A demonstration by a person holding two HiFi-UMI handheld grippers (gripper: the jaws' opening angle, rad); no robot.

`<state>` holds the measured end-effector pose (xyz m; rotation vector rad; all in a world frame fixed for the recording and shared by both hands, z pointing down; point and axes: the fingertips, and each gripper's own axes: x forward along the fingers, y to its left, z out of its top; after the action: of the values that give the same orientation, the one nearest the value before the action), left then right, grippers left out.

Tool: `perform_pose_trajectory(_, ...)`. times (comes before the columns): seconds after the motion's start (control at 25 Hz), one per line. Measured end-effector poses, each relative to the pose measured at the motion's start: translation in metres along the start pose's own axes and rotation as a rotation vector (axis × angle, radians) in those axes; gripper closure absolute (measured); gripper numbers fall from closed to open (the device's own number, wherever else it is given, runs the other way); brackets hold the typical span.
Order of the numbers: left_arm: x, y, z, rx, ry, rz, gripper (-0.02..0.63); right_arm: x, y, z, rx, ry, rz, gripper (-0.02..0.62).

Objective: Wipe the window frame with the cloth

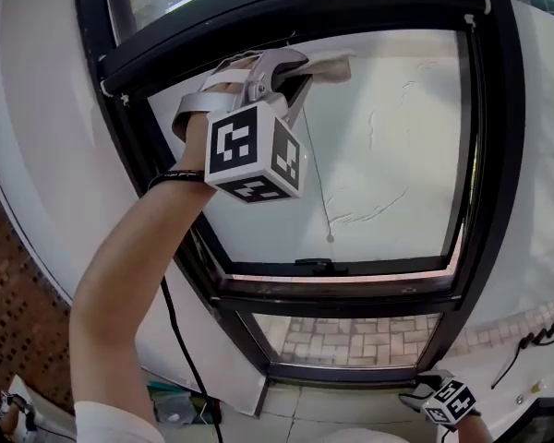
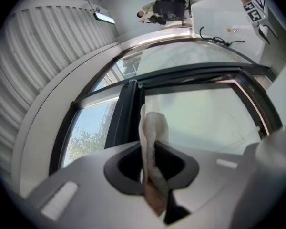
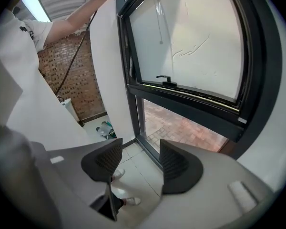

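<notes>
A black window frame (image 1: 300, 12) surrounds a whitish pane. My left gripper (image 1: 291, 74) is raised to the frame's upper bar, shut on a beige cloth (image 1: 328, 68) whose free end lies against the pane just under that bar. In the left gripper view the cloth (image 2: 151, 132) stands up between the pressed jaws, touching the dark frame bar (image 2: 128, 111). My right gripper (image 1: 429, 397) hangs low at the bottom right, far from the cloth. In the right gripper view the right gripper (image 3: 140, 159) is open with nothing between its pads, facing the frame's lower corner (image 3: 138, 123).
A black window handle (image 1: 320, 266) sits on the sash's lower bar, and a thin cord (image 1: 319, 187) hangs down the pane. A black cable (image 1: 186, 353) trails down beside the left arm. Brick paving shows through the lower pane (image 1: 351, 338). White wall flanks the frame on both sides.
</notes>
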<state>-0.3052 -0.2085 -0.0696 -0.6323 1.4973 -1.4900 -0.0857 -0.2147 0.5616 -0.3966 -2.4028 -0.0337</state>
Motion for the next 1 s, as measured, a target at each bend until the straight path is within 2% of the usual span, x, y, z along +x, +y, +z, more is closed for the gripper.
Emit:
perform_pose_trajectory(0.32, -0.044, -0.014, -0.153, 0.025, 0.193, -0.024, 0.528, 0.054, 0.036, 0.052, -0.054, 0.006, 0.062, 0.347)
perform_pose_trajectory(0.56, -0.069, -0.021, -0.256, 0.038, 0.31, -0.021, 0.528, 0.083, 0.056, 0.075, -0.054, 0.001, 0.05, 0.347)
perform_pose_trajectory(0.8, -0.071, -0.022, -0.33, 0.062, 0.376, -0.022, 0.528, 0.104, 0.078, 0.092, -0.023, -0.014, 0.026, 0.347)
perform_pose_trajectory(1.0, -0.067, -0.022, -0.369, 0.068, 0.409, -0.029, 0.528, 0.115, 0.093, 0.1, 0.009, -0.026, 0.001, 0.347)
